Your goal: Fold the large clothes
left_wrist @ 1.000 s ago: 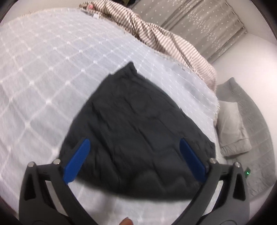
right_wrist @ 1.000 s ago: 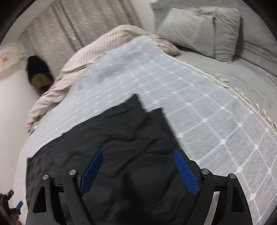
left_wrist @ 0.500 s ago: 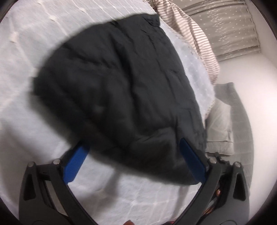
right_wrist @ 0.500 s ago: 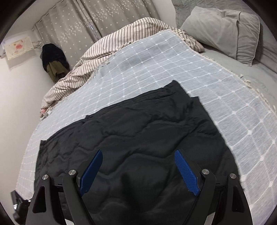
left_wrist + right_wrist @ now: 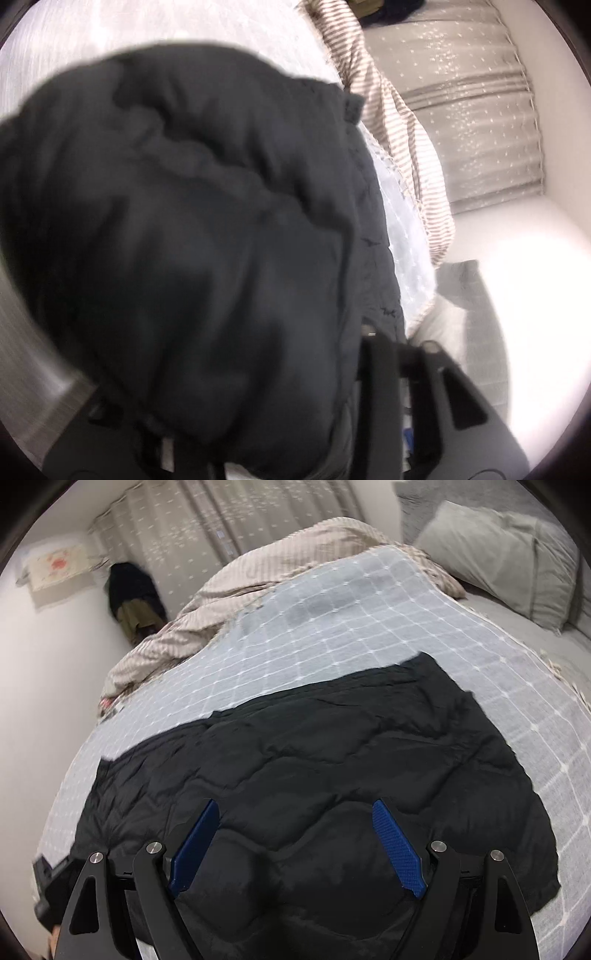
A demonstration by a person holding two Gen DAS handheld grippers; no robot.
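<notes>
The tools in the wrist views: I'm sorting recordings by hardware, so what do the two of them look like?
The right tool has black angular arms with triangular cut-outs, round silver pivot pins and long blue pads with a fine knurled texture. The left tool shows the same black frame and a silver pin; its pads are hidden by the dark quilted garment. No cables, markings or sleeves are visible.

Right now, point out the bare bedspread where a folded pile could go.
Free: checked bedspread between the black jacket and striped duvet, plus a strip right of the jacket. Crowded: near edge, where the jacket sits under the right gripper and bunches in the left gripper.
</notes>
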